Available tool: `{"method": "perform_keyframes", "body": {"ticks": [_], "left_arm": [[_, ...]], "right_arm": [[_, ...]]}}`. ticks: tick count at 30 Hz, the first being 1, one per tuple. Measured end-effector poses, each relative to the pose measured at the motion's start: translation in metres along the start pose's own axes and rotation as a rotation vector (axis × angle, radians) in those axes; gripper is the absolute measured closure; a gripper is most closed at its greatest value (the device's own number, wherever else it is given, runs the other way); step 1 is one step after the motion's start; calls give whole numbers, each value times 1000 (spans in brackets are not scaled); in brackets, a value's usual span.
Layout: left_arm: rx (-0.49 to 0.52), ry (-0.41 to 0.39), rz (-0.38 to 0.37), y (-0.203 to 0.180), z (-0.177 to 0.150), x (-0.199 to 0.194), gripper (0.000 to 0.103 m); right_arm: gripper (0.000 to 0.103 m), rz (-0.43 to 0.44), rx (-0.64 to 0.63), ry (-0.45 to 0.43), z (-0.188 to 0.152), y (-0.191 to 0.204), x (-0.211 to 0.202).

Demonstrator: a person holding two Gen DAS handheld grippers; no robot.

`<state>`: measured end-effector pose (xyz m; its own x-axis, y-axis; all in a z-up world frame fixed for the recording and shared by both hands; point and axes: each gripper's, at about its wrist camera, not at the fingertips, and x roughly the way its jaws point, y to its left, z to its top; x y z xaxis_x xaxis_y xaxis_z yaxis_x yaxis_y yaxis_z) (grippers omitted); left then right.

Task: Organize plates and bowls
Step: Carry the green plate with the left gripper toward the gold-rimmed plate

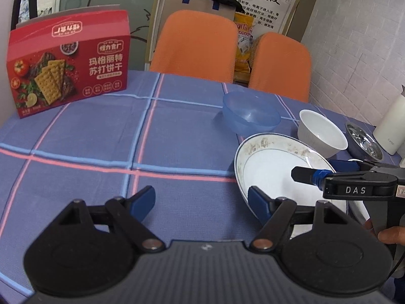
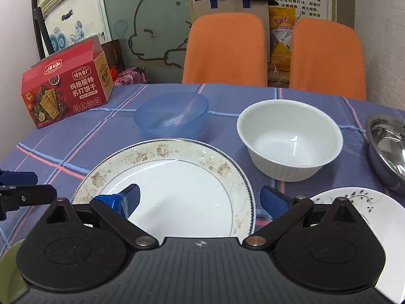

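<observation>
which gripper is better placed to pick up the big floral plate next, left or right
Right, probably. The right gripper is open directly over the floral plate, one finger above its well and the other past its rim. The left gripper is open too, but mostly over the bare tablecloth beside the plate.

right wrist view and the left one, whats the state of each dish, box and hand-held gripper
floral plate: upright, empty, flat on the cloth
blue bowl: upright, empty
white bowl: upright, empty
steel bowl: upright, empty
leaf-print plate: flat, partly hidden
cracker box: standing, top flap raised
left hand-held gripper: open, holding nothing
right hand-held gripper: open, over the floral plate
</observation>
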<state>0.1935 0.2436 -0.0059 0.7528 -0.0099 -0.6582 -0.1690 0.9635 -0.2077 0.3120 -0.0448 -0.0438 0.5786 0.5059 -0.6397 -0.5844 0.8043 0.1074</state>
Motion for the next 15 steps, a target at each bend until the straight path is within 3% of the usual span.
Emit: {"method": "perform_keyframes", "body": {"ticks": [4, 9, 15], "left_arm": [[11, 16, 0, 0, 5, 10, 28], [7, 26, -6, -3, 8, 17, 28], [-2, 61, -31, -7, 8, 32, 29]], "right_arm": [[12, -26, -19, 12, 1, 12, 6], [14, 55, 13, 4, 8, 13, 10], [15, 41, 11, 23, -11, 16, -3]]}}
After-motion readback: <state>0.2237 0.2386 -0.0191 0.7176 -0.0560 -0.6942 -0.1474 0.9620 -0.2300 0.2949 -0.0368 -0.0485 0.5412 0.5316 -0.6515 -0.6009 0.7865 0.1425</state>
